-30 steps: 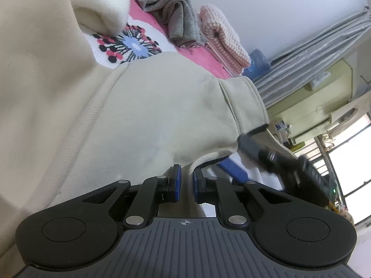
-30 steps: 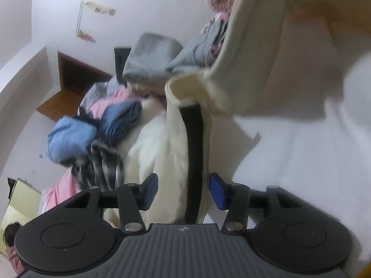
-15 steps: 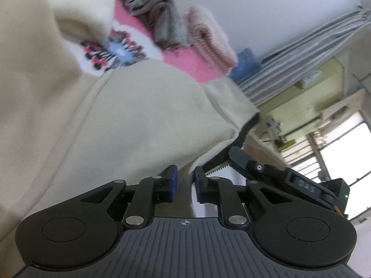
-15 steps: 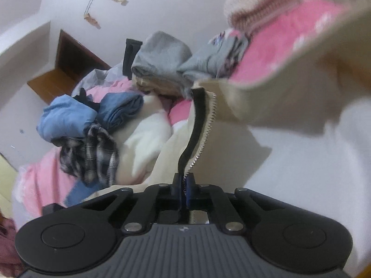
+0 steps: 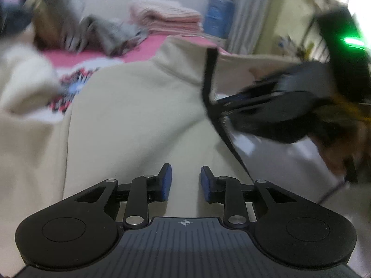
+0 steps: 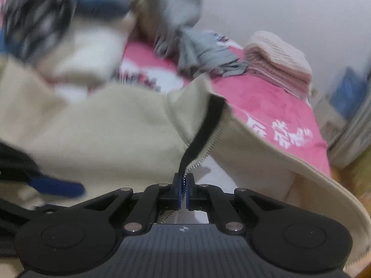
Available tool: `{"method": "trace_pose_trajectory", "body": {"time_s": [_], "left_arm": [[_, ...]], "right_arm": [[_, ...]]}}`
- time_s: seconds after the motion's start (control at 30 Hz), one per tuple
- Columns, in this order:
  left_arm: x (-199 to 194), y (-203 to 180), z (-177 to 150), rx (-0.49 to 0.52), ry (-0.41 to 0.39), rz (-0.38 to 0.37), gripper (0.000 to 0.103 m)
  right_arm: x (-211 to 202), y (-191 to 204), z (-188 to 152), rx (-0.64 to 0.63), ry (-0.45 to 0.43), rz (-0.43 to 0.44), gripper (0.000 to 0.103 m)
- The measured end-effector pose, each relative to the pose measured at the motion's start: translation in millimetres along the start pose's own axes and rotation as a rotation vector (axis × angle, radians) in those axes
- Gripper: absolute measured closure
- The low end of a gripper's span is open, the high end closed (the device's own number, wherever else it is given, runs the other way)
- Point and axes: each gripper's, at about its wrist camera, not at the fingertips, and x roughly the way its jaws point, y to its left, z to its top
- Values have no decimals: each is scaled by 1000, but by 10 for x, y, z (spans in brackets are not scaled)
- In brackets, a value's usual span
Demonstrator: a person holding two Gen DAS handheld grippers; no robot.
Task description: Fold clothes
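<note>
A cream zip-up jacket (image 5: 129, 106) lies spread over the bed and fills most of both views. My left gripper (image 5: 185, 183) hovers over its cream fabric. Its jaws are opening and the blue pads (image 5: 165, 183) stand apart from the cloth between them. My right gripper (image 6: 184, 187) is shut on the jacket's black zipper edge (image 6: 204, 134) and holds that edge raised. In the left wrist view the right gripper (image 5: 223, 107) shows blurred at the right, gripping the same black zipper edge (image 5: 208, 81).
A pink bedspread (image 6: 266, 106) lies under the jacket. At the back sit a folded pink knit (image 6: 278, 60), a heap of grey clothes (image 6: 197, 48) and a white fluffy garment (image 6: 88, 55). A blue bundle (image 5: 218, 16) and grey curtain (image 5: 250, 16) stand at the far right.
The right jaws closed on the zipper edge and lifted it. The left jaws went from nearly closed to apart. Both views rolled towards upright.
</note>
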Motion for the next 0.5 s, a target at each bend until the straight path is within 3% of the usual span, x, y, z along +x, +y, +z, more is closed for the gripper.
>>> {"method": "trace_pose_trajectory", "body": {"time_s": [0.13, 0.23, 0.3, 0.37, 0.5], "left_arm": [[5, -92, -80, 76, -16, 43, 74], [-30, -59, -34, 59, -6, 46, 69], [-97, -6, 5, 38, 0, 55, 68], [-188, 22, 21, 28, -1, 70, 67], [-455, 34, 51, 0, 4, 75, 66]], "right_arm": [[134, 66, -34, -9, -2, -34, 97], [-18, -191, -28, 153, -10, 1, 74], [-224, -466, -134, 306, -29, 45, 73], [-468, -755, -319, 476, -64, 140, 73], [-936, -1153, -809, 808, -124, 414, 72]]}}
